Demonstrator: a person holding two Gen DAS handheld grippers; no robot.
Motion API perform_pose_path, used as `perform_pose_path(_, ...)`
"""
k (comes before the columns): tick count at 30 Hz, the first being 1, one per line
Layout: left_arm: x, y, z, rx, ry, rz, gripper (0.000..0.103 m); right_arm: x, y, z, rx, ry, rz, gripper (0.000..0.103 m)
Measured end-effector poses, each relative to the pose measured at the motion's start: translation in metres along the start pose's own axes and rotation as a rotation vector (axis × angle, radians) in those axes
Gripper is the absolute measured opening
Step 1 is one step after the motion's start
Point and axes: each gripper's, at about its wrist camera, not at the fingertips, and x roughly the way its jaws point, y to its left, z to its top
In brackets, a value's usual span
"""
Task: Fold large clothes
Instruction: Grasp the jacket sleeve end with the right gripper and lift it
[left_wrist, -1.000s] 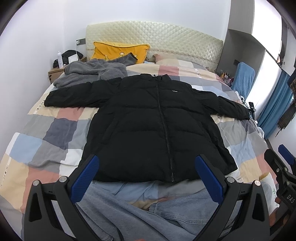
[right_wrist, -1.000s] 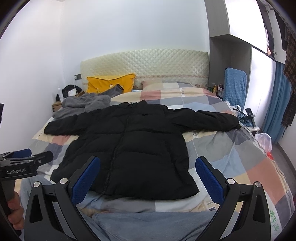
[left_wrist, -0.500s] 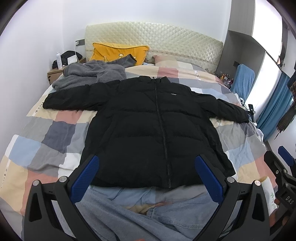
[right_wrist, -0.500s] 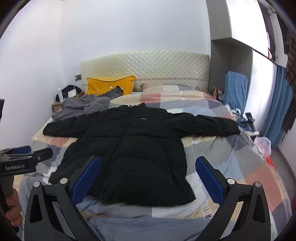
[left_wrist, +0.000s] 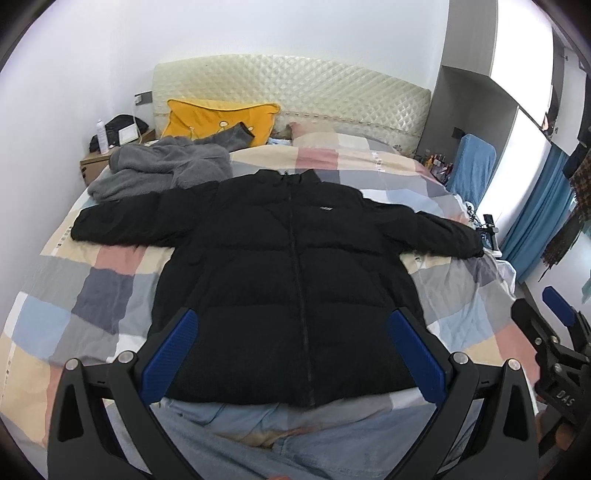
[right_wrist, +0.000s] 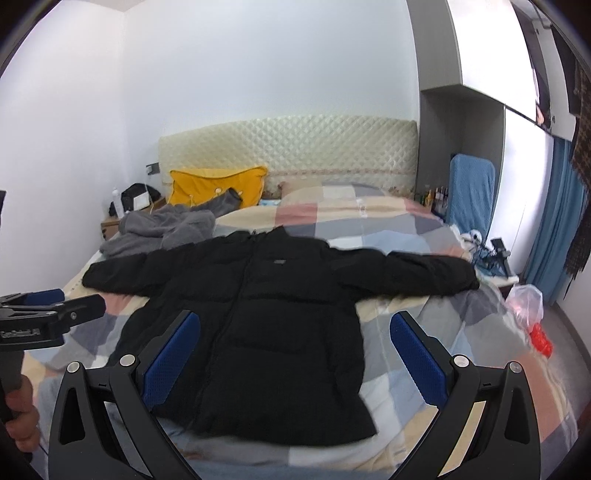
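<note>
A black puffer jacket (left_wrist: 280, 258) (right_wrist: 266, 314) lies flat and zipped on the patchwork bed, front up, both sleeves stretched out sideways. My left gripper (left_wrist: 291, 347) hangs open above the jacket's hem, holding nothing. My right gripper (right_wrist: 293, 347) is open too, above the jacket's lower right part, and it grips nothing. Each gripper also shows in the other's view: the right one (left_wrist: 554, 325) at the right edge, the left one (right_wrist: 48, 306) at the left edge with a hand below it.
A grey fleece garment (left_wrist: 162, 170) and a yellow pillow (left_wrist: 218, 118) lie at the head of the bed (left_wrist: 85, 288). Light blue denim (left_wrist: 258, 424) lies below the jacket's hem. A nightstand (left_wrist: 99, 158) stands at the left; a plastic bag (right_wrist: 524, 306) lies on the floor to the right.
Both cameras have lifted and tilted up, so the jacket sits lower in view and more wall shows. The jacket has not moved. Both grippers stay open.
</note>
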Motion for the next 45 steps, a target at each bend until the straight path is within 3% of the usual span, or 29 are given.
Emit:
perform_pose_path(9, 0.018, -0.027, 0.038, 0.046, 0.003, -0.068, 0.103, 0.019, -0.031, 0.031, -0.014, -0.047, -0.040, 0.103)
perform_pose_path(17, 0.021, -0.041, 0.073, 0.049, -0.057, -0.086, 0.103, 0.032, -0.047, 0.064, -0.062, -0.082, -0.061, 0.103)
perform_pose_path(23, 0.049, -0.049, 0.093, 0.070, -0.110, -0.098, 0.103, 0.087, -0.070, 0.061, -0.039, -0.091, -0.058, 0.103)
perform_pose_path(30, 0.106, -0.029, 0.100, 0.001, -0.077, -0.161, 0.103, 0.160, -0.107, 0.044, 0.025, -0.061, -0.069, 0.103)
perform_pose_path(34, 0.132, -0.005, 0.099, -0.046, -0.098, -0.136, 0.103, 0.192, -0.130, 0.033, 0.035, -0.079, -0.090, 0.103)
perform_pose_path(37, 0.155, 0.013, 0.094, -0.067, -0.085, -0.118, 0.103, 0.213, -0.162, 0.021, 0.120, -0.134, -0.100, 0.103)
perform_pose_path(40, 0.177, 0.030, 0.087, -0.086, -0.079, -0.112, 0.103, 0.236, -0.197, 0.010, 0.221, -0.126, -0.150, 0.103)
perform_pose_path(45, 0.210, 0.045, 0.077, -0.064, -0.083, 0.018, 0.103, 0.271, -0.237, -0.004, 0.273, -0.077, -0.188, 0.103)
